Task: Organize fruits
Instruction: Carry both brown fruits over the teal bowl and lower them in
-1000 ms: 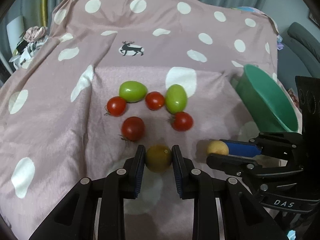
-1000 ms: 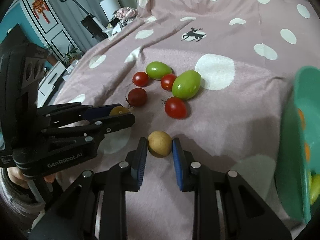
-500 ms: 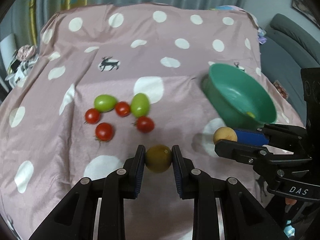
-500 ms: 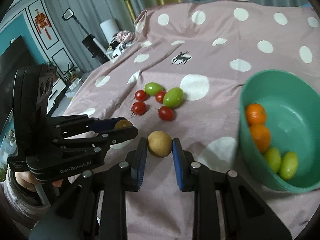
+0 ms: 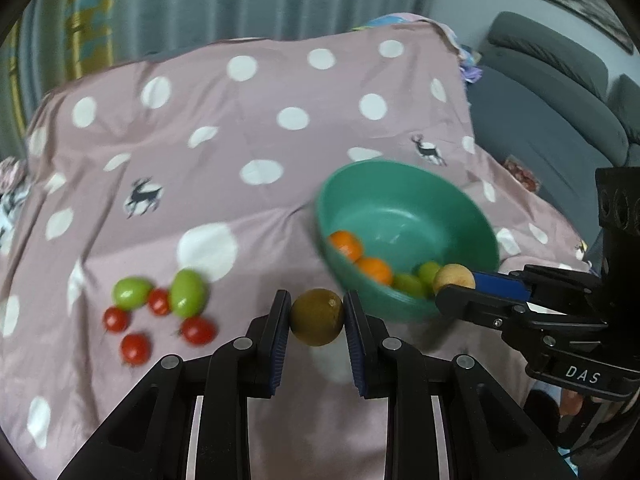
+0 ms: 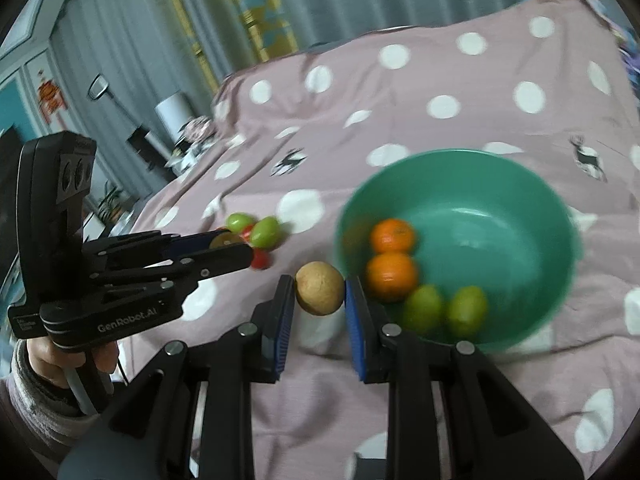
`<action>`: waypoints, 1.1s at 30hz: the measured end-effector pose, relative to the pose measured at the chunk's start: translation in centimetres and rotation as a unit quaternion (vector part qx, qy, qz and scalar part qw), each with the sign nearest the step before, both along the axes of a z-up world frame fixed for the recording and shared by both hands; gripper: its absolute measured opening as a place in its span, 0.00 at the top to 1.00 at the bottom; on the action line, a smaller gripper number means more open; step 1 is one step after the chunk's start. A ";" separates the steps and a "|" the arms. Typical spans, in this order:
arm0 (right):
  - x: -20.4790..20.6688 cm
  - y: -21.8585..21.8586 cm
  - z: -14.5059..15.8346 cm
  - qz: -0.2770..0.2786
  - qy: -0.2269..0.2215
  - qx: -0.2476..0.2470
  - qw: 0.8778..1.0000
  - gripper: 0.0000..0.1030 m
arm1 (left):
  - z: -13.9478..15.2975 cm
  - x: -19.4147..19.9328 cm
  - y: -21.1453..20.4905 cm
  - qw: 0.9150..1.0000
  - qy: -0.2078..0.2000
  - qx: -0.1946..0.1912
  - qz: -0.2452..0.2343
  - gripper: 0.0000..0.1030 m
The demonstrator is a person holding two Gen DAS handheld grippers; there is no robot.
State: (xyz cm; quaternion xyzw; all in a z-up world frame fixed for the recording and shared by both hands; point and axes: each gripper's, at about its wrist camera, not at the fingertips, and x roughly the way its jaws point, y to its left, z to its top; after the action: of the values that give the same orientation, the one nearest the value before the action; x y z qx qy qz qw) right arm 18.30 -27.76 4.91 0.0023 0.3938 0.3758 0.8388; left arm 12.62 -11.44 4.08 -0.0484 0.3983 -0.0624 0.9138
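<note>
Left gripper [image 5: 316, 316]: fingers clamped on a round olive-brown fruit [image 5: 317, 317], dull skin with a small speck near the top, held clear of the cloth. Right gripper [image 6: 320, 294]: fingers clamped on a round tan fruit [image 6: 320, 288], matte, slightly mottled skin, likewise off the cloth.

Just ahead and right of the right fingers sits the green bowl [image 6: 520, 216], its near rim almost beside the tan fruit. From the left view the bowl lies ahead and to the right of the fingers, with the right gripper's tip and its fruit at the near rim.

Inside the bowl: two oranges [image 6: 392, 254] stacked along the left wall, two small green fruits [image 6: 444, 310] at the near wall. So four pieces are sorted.

Left of both pairs of fingers, on the pink polka-dot cloth [image 5: 240, 140]: a loose cluster of two green tomatoes [image 5: 160, 290] and four red cherry tomatoes [image 5: 136, 347], touching or just beside one another.

Judgement: roughly a third done. Two fruits in hand not yet dropped in; six on the cloth left to collect.
</note>
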 end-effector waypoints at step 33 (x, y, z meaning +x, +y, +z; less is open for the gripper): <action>4.4 -5.9 -2.1 -0.082 0.002 -0.002 0.997 0.75 | -3.1 8.0 -8.0 0.996 0.038 0.045 -0.074 0.74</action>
State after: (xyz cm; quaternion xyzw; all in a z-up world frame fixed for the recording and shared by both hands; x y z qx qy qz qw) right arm 22.75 -33.62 2.81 0.0340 0.3943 0.3051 0.8662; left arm 20.58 -19.47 0.99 0.0196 0.4380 -0.1100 0.8920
